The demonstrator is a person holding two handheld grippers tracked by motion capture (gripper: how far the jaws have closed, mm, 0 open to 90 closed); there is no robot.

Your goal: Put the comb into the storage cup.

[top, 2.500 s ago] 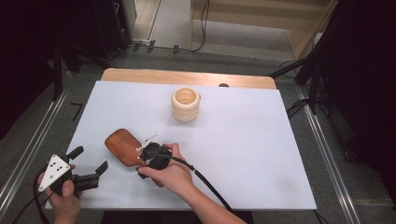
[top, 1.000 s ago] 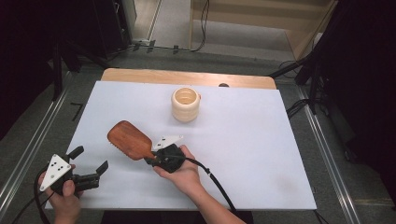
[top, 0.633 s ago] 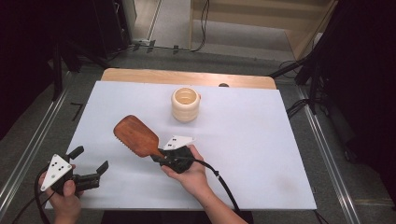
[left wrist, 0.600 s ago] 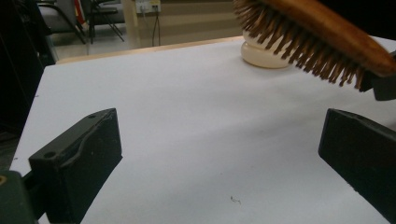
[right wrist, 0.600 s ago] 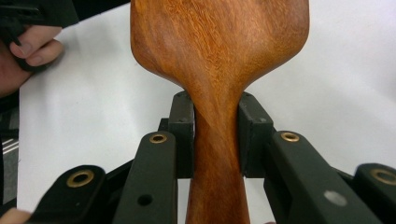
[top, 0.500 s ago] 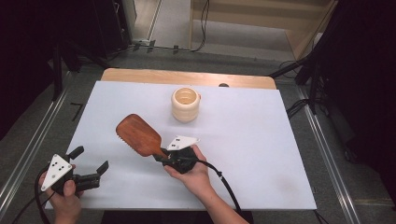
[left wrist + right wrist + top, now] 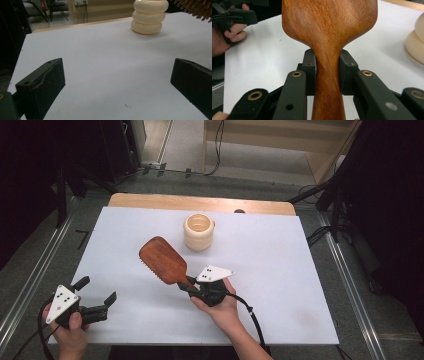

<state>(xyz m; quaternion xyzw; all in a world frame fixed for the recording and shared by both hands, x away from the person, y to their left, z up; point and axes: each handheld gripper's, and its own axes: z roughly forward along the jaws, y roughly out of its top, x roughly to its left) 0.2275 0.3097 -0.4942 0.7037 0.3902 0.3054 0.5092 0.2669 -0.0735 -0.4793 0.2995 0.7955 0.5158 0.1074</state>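
Right gripper [image 7: 192, 286]: clamped on the neck of the wooden hairbrush [image 7: 162, 260].
Hairbrush: held off the white table [image 7: 280, 270], bristles down, head just near-left of the cream ribbed cup [image 7: 198, 232].
Left gripper [image 7: 95, 296]: jaws spread wide, nothing between them, at the near-left table corner.

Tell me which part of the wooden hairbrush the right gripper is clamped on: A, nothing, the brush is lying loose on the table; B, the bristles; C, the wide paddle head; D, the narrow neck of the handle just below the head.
D: in the right gripper view the right gripper has its black pads pressed on either side of the wooden hairbrush at the narrow neck below the head.
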